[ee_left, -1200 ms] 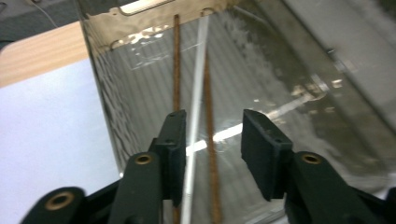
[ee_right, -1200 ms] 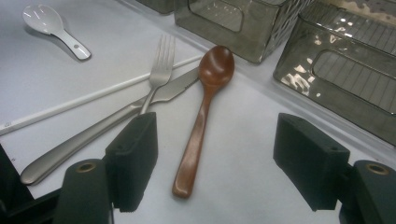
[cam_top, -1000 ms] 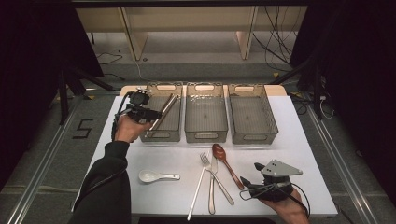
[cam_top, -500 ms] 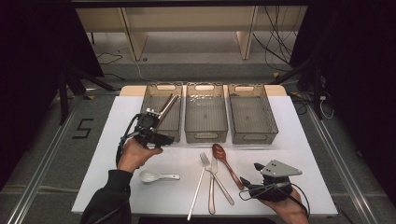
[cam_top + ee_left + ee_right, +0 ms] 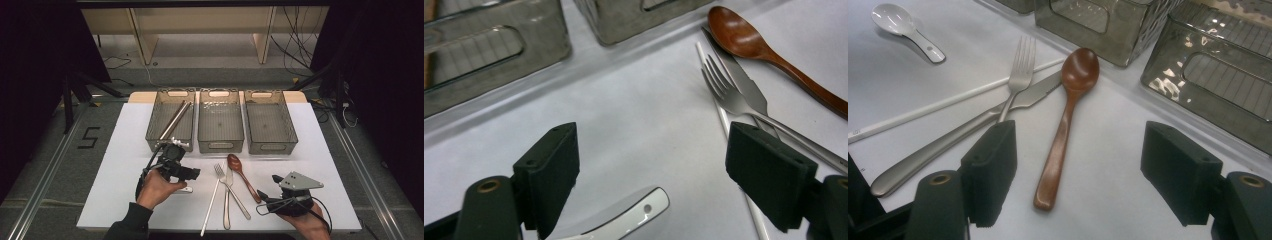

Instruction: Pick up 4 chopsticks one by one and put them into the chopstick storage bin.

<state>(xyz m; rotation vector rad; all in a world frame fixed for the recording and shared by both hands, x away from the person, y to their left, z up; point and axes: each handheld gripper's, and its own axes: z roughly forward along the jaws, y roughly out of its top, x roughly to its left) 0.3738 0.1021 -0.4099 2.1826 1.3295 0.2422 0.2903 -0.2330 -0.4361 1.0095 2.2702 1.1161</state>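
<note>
My left gripper [image 5: 194, 173] [image 5: 651, 185] hovers low over the white table [image 5: 130, 150], open, its jaws having just been opening. The handle of a white ceramic spoon [image 5: 624, 220] [image 5: 898, 22] lies on the table under the gap, untouched by the pads. To the right lie a fork [image 5: 220, 173] [image 5: 729, 92], a knife [image 5: 227, 200], a thin white chopstick [image 5: 210, 207] and a brown wooden spoon [image 5: 242, 175] [image 5: 1068, 115]. My right gripper [image 5: 265, 195] [image 5: 1078, 180] rests open near the front edge, its jaws on either side of the wooden spoon's handle without touching it.
Three grey mesh baskets stand in a row at the back: left [image 5: 170, 141], middle [image 5: 220, 145], right [image 5: 270, 147]. A pair of long chopsticks [image 5: 175, 120] lies in the left one. Dark floor with rails and cables surrounds the table.
My left gripper has come back from the left basket toward the person and down to the table over the white spoon, its jaws wider now. The right gripper has stayed put.
</note>
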